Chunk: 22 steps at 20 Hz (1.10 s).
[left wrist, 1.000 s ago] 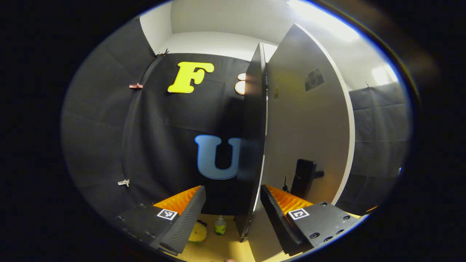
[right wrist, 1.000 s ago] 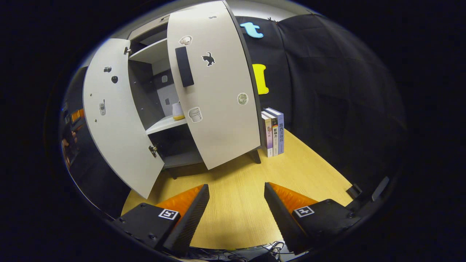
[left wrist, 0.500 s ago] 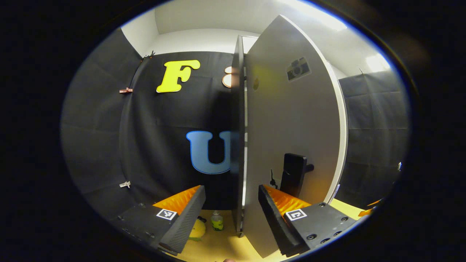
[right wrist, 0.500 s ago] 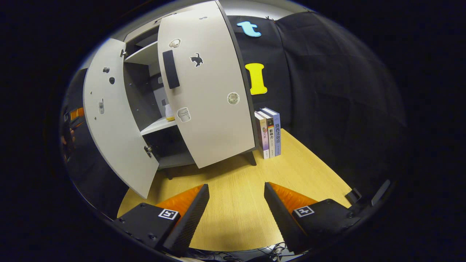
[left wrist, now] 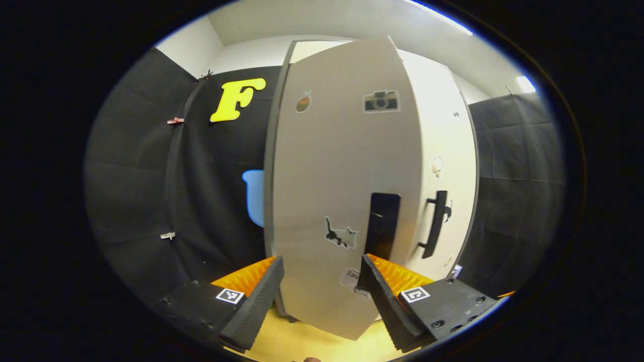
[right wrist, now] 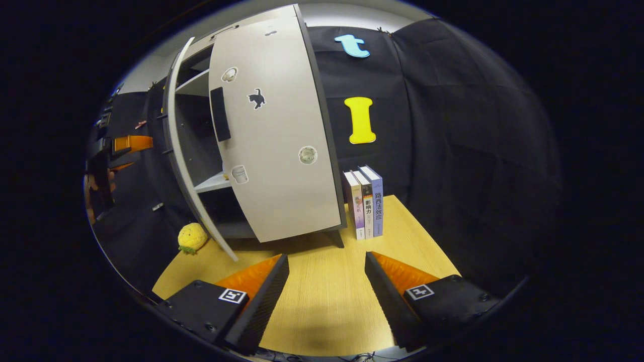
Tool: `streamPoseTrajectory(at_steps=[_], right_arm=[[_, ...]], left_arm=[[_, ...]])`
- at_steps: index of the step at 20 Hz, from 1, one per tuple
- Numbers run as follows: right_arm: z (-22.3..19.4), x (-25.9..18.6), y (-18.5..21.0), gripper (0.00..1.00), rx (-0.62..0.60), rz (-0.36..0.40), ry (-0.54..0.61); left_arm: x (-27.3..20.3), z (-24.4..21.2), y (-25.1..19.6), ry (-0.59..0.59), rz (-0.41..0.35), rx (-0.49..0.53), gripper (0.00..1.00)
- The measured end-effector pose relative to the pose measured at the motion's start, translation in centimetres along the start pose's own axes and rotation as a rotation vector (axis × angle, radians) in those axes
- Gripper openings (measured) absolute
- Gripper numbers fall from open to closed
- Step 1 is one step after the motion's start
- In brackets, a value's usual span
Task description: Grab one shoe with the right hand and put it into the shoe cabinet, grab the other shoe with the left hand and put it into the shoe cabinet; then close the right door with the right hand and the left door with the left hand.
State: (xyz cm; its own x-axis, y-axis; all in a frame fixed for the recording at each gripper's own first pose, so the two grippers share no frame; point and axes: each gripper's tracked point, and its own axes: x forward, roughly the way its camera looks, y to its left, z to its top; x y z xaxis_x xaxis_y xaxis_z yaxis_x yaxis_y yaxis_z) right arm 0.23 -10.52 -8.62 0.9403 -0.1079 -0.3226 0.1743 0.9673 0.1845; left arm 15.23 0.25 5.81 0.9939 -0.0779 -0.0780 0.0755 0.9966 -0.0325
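left gripper [left wrist: 319, 289]: fingers apart, nothing between them, held close in front of the left door's outer face.
right gripper [right wrist: 327, 291]: fingers apart, holding nothing, over the wooden table [right wrist: 322, 301] in front of the shoe cabinet [right wrist: 201, 166], well apart from it.
left door [left wrist: 347, 186]: partly swung in, a gap open beside the right door; dark handle [left wrist: 381, 226] and stickers on its face.
right door [right wrist: 276, 146]: nearly shut against the shoe cabinet, dark handle [right wrist: 220, 114] near its free edge.
shoes: cannot tell; something small sits on the shelf [right wrist: 211, 182] inside the shoe cabinet.
books [right wrist: 365, 201]: upright, just beside the shoe cabinet's right side.
yellow plush toy [right wrist: 192, 238]: on the table by the left door's lower corner.
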Motion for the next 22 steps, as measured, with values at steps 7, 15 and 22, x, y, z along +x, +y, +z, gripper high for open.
streamPoseTrajectory(at_steps=[7,15,22], right_arm=[[4.8,1.1,-2.4,0.98,-0.073,0.105,-0.109],[7.8,-0.9,0.4,0.98,-0.086,0.141,-0.2],[6.9,-5.0,3.8,0.98,-0.072,0.051,-0.258]], left_arm=[[-5.3,-5.3,-7.2,0.015,0.013,0.002,0.97],[-11.9,-7.1,-4.5,0.021,0.075,-0.035,0.97],[-15.8,-7.2,1.4,-0.041,0.132,0.035,0.97]])
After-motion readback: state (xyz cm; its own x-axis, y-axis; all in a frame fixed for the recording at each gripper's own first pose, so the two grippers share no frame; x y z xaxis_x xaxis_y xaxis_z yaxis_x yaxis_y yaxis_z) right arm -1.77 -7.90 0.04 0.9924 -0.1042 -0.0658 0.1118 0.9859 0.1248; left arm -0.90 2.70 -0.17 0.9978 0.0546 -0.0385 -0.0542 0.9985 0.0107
